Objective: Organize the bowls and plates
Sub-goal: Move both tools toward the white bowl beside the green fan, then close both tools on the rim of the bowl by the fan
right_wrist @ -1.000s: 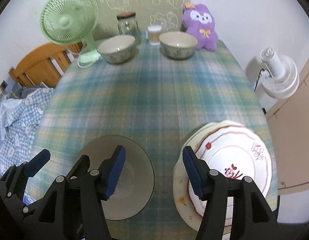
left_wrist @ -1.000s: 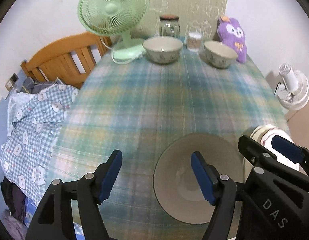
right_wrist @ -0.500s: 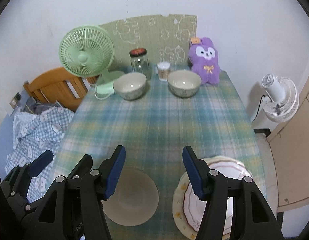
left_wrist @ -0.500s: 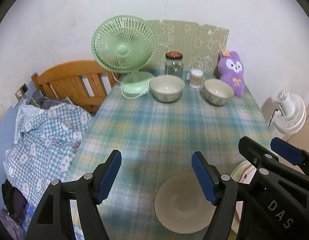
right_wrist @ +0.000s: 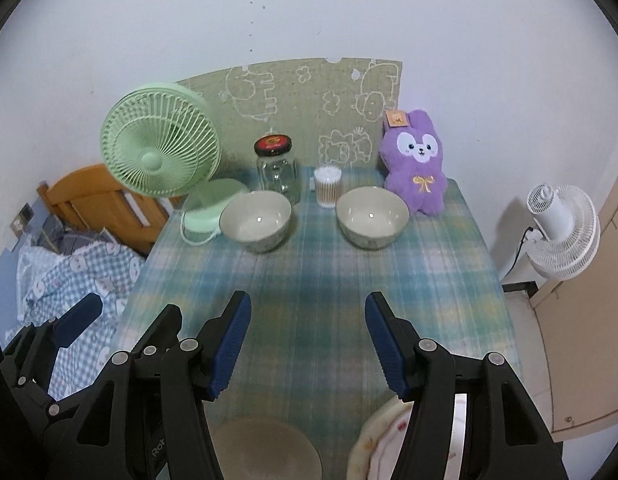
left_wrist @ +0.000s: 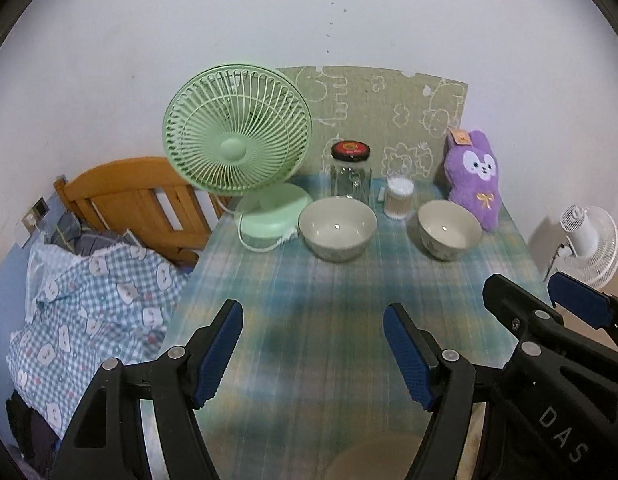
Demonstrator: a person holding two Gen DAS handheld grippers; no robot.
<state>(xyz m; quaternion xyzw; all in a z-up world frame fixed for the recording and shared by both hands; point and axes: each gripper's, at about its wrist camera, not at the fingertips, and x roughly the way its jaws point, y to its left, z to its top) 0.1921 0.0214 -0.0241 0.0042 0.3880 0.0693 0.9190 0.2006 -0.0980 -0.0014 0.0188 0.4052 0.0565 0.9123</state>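
Two cream bowls stand at the table's far end: a left bowl [left_wrist: 337,227] [right_wrist: 256,220] and a right bowl [left_wrist: 449,229] [right_wrist: 372,216]. A beige plate [right_wrist: 265,450] [left_wrist: 373,458] lies at the near edge, mostly below both views. A stack of floral plates [right_wrist: 383,446] lies at the near right, partly hidden by my right gripper's finger. My left gripper [left_wrist: 313,354] and right gripper [right_wrist: 307,346] are both open and empty, held high above the near part of the table.
A green fan [left_wrist: 237,136], a glass jar [left_wrist: 351,172], a cotton-swab cup [left_wrist: 398,198] and a purple plush [left_wrist: 474,178] line the back of the plaid tablecloth [left_wrist: 333,300]. A wooden bed frame [left_wrist: 137,200] with bedding is left; a white fan [right_wrist: 563,224] is right.
Both grippers have lifted and pulled back from the near plates. The plates have slid to the bottom edge of each view and the far bowls now sit near the middle.
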